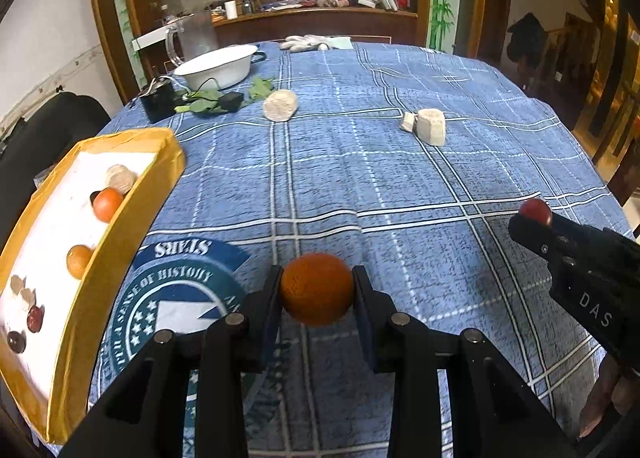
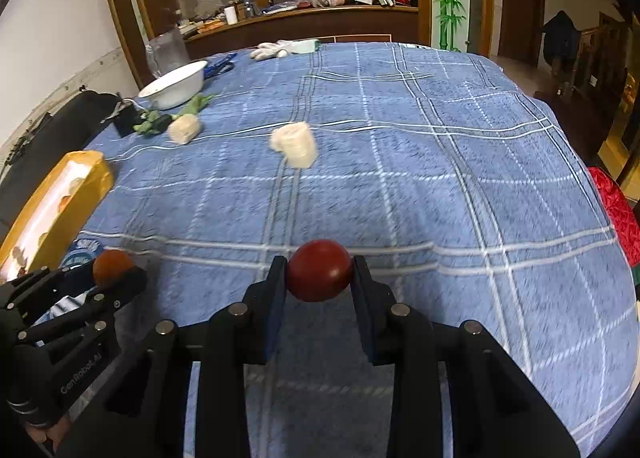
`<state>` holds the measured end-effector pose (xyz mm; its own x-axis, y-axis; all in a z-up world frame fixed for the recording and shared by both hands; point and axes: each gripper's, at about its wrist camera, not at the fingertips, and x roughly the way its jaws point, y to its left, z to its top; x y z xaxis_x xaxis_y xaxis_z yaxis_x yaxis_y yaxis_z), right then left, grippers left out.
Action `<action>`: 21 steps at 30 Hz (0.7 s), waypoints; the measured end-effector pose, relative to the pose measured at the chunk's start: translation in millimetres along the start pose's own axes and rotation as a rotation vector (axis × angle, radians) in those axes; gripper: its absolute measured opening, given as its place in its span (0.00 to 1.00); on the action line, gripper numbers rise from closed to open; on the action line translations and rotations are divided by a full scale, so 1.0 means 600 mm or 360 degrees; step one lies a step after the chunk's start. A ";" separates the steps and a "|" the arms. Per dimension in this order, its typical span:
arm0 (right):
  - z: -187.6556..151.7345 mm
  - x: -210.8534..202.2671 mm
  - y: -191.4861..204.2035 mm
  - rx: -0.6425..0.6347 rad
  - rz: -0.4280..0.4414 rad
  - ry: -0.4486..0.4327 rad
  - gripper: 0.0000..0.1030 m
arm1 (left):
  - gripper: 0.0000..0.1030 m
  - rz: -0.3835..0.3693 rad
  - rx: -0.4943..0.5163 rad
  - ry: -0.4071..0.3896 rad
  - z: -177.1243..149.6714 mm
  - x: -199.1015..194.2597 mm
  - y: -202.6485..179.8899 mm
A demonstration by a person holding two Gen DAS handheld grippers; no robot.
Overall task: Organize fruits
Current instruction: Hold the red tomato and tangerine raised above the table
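My left gripper (image 1: pixel 317 282) is shut on an orange (image 1: pixel 317 289) and holds it above the blue checked tablecloth (image 1: pixel 400 177). My right gripper (image 2: pixel 320 272) is shut on a dark red fruit (image 2: pixel 320 270); it also shows at the right of the left wrist view (image 1: pixel 535 217). The left gripper with the orange (image 2: pixel 113 266) shows at the lower left of the right wrist view. A yellow-rimmed box (image 1: pixel 132 193) at the left holds several small fruits, among them an orange one (image 1: pixel 107 203) and a dark red one (image 1: pixel 35 318).
Two pale foam fruit wraps (image 1: pixel 281 105) (image 1: pixel 431 126) lie on the cloth further back. A white basin (image 1: pixel 218 67), green leaves (image 1: pixel 208 101), a black box with cables (image 1: pixel 158 97) and white gloves (image 1: pixel 308 42) sit at the far side.
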<state>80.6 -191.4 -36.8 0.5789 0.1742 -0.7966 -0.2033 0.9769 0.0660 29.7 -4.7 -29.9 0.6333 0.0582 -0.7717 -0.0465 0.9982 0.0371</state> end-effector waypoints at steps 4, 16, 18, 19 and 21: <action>-0.015 -0.018 0.019 -0.0009 0.0002 -0.0026 0.32 | 0.32 0.0012 -0.0017 -0.0006 -0.007 -0.005 0.010; -0.040 -0.034 0.036 -0.0002 0.0008 -0.0053 0.33 | 0.32 0.0020 -0.0023 -0.0003 -0.022 -0.006 0.014; -0.041 -0.035 0.038 -0.0002 0.0011 -0.0063 0.33 | 0.32 0.0028 -0.0018 -0.0007 -0.023 -0.007 0.014; -0.041 -0.037 0.038 0.0000 0.0011 -0.0072 0.33 | 0.32 0.0029 -0.0017 -0.0009 -0.023 -0.007 0.013; -0.041 -0.040 0.039 -0.0004 0.0012 -0.0082 0.33 | 0.32 0.0030 -0.0018 -0.0017 -0.023 -0.007 0.013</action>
<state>42.5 -175.7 -31.1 0.6172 0.1879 -0.7640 -0.2097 0.9752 0.0705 15.9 2.5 -35.3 0.6406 0.0772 -0.7640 -0.0670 0.9968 0.0445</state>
